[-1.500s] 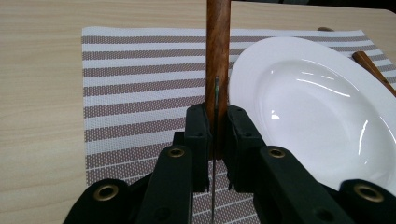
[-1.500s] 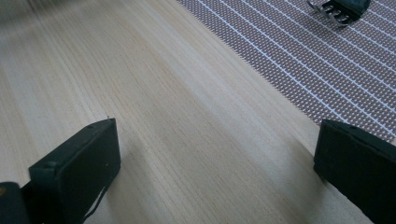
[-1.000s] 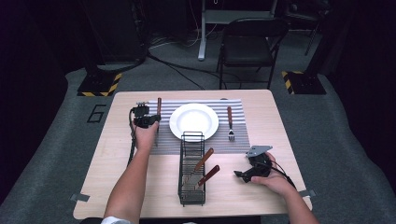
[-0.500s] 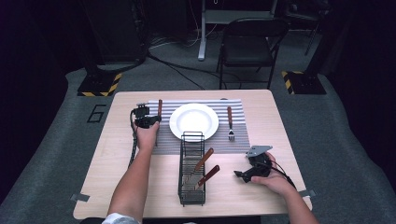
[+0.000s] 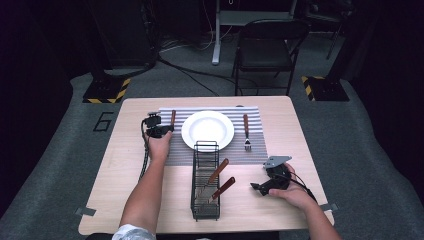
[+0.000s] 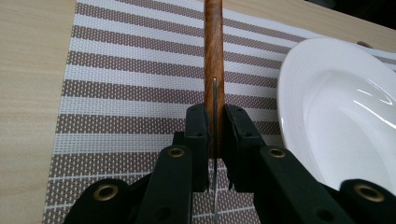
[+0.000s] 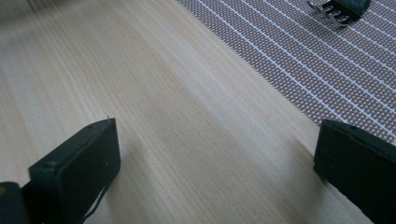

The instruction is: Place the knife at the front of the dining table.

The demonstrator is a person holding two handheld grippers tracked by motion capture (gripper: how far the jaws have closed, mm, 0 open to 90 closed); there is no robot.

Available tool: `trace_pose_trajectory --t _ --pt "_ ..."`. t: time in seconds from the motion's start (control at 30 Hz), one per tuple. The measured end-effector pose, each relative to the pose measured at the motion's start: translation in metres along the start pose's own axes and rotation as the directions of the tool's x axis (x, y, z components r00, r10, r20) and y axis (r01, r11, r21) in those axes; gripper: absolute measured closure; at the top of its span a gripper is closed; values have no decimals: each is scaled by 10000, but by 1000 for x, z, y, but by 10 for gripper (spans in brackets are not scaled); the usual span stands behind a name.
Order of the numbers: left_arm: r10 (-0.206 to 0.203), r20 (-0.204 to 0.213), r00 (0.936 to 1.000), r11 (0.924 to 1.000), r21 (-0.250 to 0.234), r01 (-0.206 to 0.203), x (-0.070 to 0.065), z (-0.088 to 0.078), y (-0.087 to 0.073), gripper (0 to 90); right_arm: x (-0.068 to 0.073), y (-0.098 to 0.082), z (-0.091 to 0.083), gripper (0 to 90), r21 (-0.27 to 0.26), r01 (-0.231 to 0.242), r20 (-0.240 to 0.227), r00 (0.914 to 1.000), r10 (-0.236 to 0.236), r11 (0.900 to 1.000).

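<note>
Nothing had shifted over the last second: the left gripper stayed clamped on the wooden-handled knife lying on the striped mat just left of the plate, suggesting placement done, release pending.

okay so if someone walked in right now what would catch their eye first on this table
Probably the white plate at the centre of the striped placemat, with a fork lying to its right. On its left, the left tongs are shut on a wooden-handled knife over the mat. Nearer the person, a black wire rack holds two more wooden-handled utensils.
</note>
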State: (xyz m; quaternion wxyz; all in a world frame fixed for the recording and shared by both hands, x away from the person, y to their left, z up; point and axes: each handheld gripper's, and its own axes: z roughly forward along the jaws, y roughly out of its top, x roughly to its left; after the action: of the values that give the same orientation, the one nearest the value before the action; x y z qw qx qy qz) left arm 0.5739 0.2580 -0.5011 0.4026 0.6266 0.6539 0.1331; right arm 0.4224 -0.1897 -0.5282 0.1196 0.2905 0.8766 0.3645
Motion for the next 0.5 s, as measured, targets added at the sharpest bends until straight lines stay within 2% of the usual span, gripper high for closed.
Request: trace_pose_trajectory --t 0.27,0.43,0.5 --pt "-435 -21 9991 9990 91 435 6 6 -3 805 0 0 0 0 -1 0 0 10000 0 10000" --pt "-434 -178 9989 9990 118 437 7 8 -3 806 0 0 0 0 0 -3 2 10000 3 10000" --pt "-561 -214 9982 9983 149 564 8 9 -4 806 0 0 0 0 1 0 1 10000 0 10000"
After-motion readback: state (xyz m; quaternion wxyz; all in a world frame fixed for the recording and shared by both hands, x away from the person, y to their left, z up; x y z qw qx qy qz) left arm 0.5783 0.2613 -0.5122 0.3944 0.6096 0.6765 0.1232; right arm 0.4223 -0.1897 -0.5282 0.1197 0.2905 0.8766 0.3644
